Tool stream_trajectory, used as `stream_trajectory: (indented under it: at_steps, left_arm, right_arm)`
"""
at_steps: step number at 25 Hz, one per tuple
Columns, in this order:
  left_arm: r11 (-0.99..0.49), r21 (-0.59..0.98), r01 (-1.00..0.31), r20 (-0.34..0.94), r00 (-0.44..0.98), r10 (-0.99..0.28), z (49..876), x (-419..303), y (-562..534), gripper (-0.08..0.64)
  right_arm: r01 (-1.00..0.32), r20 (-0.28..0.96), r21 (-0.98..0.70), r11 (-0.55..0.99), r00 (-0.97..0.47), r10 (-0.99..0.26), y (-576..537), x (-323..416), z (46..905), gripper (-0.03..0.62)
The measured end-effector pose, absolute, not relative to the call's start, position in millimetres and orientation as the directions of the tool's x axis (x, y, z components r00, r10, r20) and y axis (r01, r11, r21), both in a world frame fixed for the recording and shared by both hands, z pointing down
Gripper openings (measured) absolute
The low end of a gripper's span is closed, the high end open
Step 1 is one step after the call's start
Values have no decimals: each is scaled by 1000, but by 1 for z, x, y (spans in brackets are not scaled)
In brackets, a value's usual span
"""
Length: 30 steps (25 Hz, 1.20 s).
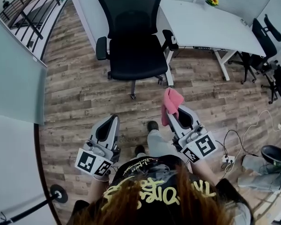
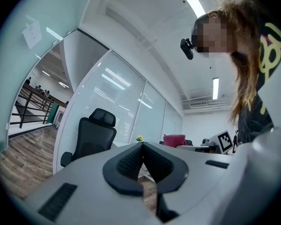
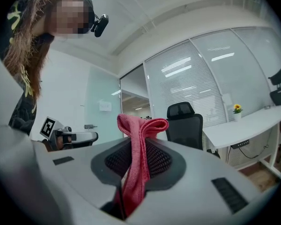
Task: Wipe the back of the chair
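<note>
Soft, crumpled pink cloth [image 1: 171, 102] is pinched in the right gripper [image 1: 180, 112]; the left gripper [image 1: 113, 120] is closed, empty. The black mesh-backed chair [image 1: 131, 36] is parked at 12 o'clock, a white desk [image 1: 210, 27] at 1.

- White worktop [image 1: 210, 27] sits ahead on your right, with a yellow flower pot [image 1: 212, 1] at its far edge.
- Wood plank floor [image 1: 70, 93] lies under you.
- Spare office chairs [image 1: 264, 39] stand past the worktop's right end.
- White power strip [image 1: 228, 160] with cables lies on the floor, to your right.
- Dark railing [image 1: 30, 8] is at far left, beyond the glass wall [image 1: 14, 78].
</note>
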<state>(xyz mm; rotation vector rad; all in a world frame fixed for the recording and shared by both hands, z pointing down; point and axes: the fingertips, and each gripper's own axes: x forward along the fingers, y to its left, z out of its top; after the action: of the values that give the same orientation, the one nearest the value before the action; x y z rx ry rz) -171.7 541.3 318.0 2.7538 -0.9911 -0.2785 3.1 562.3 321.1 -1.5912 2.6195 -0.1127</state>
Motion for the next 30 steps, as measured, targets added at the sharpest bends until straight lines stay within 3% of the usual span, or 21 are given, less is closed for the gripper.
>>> stream_trajectory:
  at_steps: [13, 30]
  left_arm:
    - [-719, 205, -665, -80, 720, -689, 314, -144, 461, -11]
    - [-693, 165, -702, -85, 690, -719, 304, -50, 348, -11]
  right_arm:
    - [-816, -51, -134, 562, -561, -826, 461, 11, 324, 71]
    - [-778, -63, -162, 607, -606, -793, 335, 99, 326, 71]
